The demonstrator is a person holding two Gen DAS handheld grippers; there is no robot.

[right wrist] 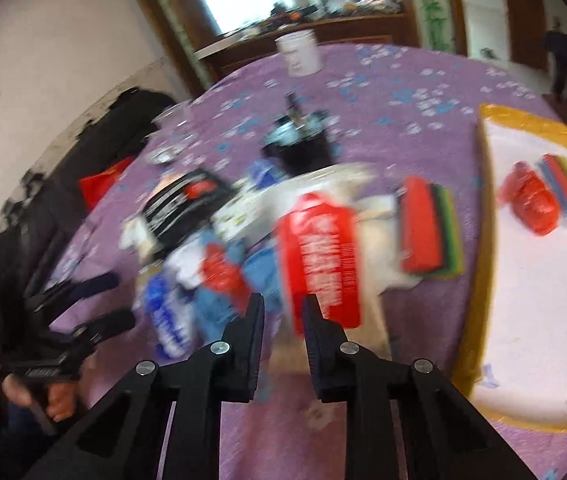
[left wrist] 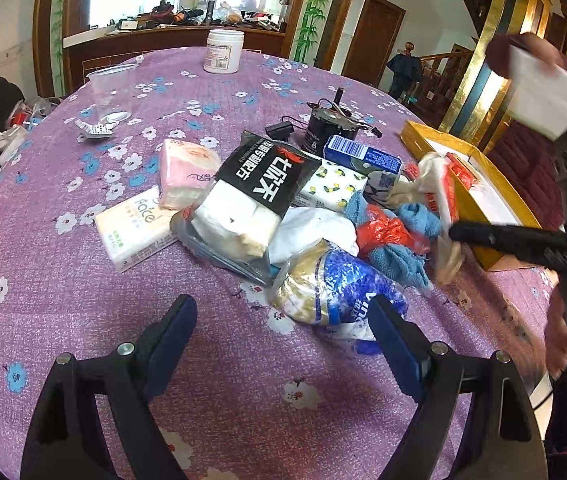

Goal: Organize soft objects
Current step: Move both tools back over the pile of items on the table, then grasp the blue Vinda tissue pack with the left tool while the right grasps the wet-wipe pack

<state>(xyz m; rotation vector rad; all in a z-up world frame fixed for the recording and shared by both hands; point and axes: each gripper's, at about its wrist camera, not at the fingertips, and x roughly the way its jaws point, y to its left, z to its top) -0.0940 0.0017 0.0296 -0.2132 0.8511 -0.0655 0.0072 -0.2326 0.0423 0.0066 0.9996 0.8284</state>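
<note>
A red-and-white printed plastic bag (right wrist: 319,264) is seen at the tips of the right gripper (right wrist: 283,312), whose jaws are drawn nearly together; whether the bag is pinched cannot be told through the blur. The left gripper (left wrist: 283,320) is held with jaws wide apart, just short of a blue-and-gold foil packet (left wrist: 323,284) on the purple flowered tabletop (left wrist: 83,280). A yellow-rimmed white box (right wrist: 531,320) lies right of the bag.

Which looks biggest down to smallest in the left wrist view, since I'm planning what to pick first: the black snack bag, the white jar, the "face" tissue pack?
1. black snack bag
2. "face" tissue pack
3. white jar, though it stands farthest away, so its true size is unsure.
</note>
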